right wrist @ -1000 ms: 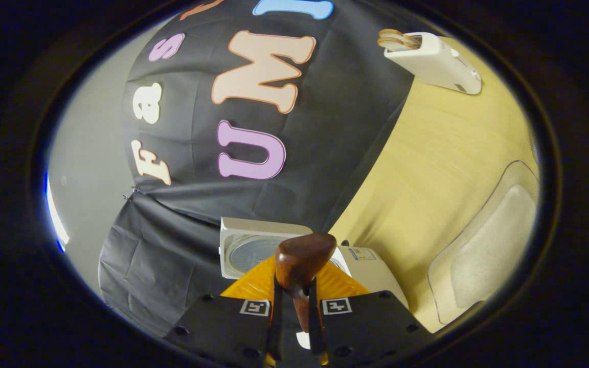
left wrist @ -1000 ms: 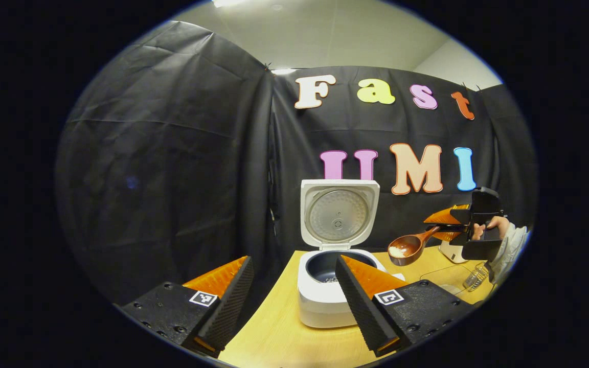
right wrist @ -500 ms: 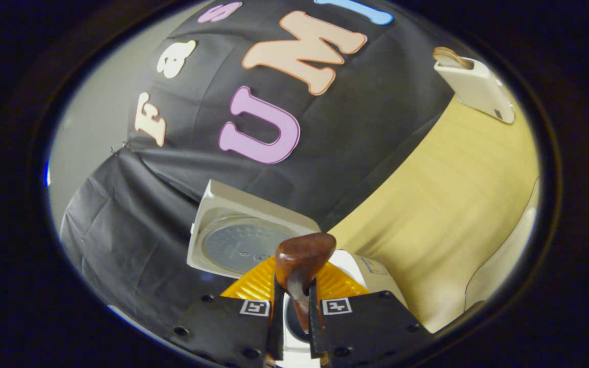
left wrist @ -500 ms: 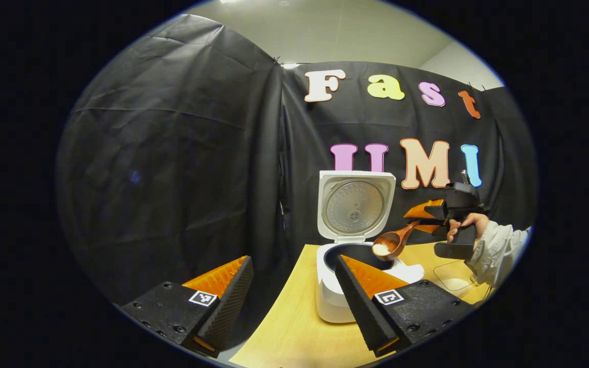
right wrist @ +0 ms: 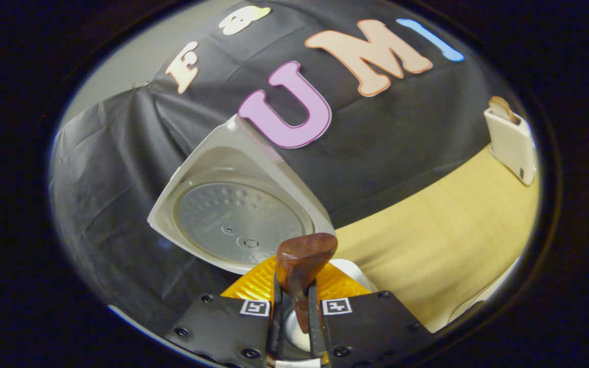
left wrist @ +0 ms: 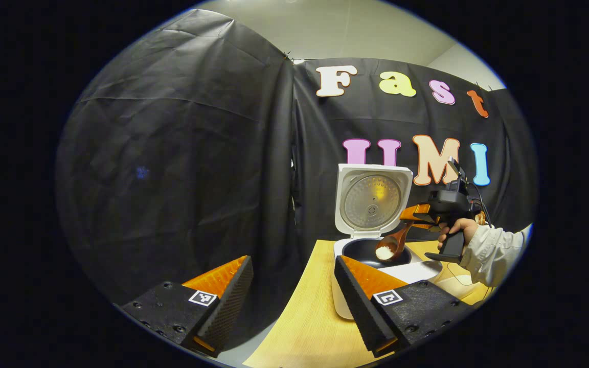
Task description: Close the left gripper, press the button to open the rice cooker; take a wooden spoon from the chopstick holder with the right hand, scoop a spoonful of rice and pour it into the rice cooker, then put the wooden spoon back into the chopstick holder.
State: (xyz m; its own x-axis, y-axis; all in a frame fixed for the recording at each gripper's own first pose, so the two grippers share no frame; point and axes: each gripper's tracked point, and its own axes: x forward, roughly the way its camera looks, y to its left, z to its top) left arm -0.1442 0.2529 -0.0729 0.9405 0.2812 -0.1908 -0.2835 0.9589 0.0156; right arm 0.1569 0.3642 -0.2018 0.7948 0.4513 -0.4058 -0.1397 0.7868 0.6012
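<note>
My right gripper (right wrist: 293, 312) is pinching the handle of the wooden spoon (right wrist: 302, 266), which stands between its two fingers at the bottom centre of the right gripper view, with both fingers pressing on it. In the left gripper view I see this same gripper (left wrist: 420, 217) at the right of the frame, held by my hand (left wrist: 453, 232), and the spoon (left wrist: 391, 248) points down and to the left from it. Its bowl carries a small heap of white rice (left wrist: 383, 252) and hangs just over the dark inner pot (left wrist: 363, 253) of the rice cooker (left wrist: 343, 296), at the lower right of centre. The lid (left wrist: 374, 199) stands open and upright behind the pot; in the right gripper view it (right wrist: 233, 214) is large at the left of centre. My left gripper (left wrist: 294, 306) is at the bottom of its own view, its fingers spread wide with nothing between them, low over the wooden table (left wrist: 304, 327) and in front of the cooker. The chopstick holder (right wrist: 512, 140) stands at the right edge of the right gripper view, well apart from the cooker. I judge that I am at the pouring step: the button is done and the rice is still in the spoon. The next move asks me to turn my wrist so that the bowl tips over the pot, keeping it inside the rim so that no grains fall on the table.
</note>
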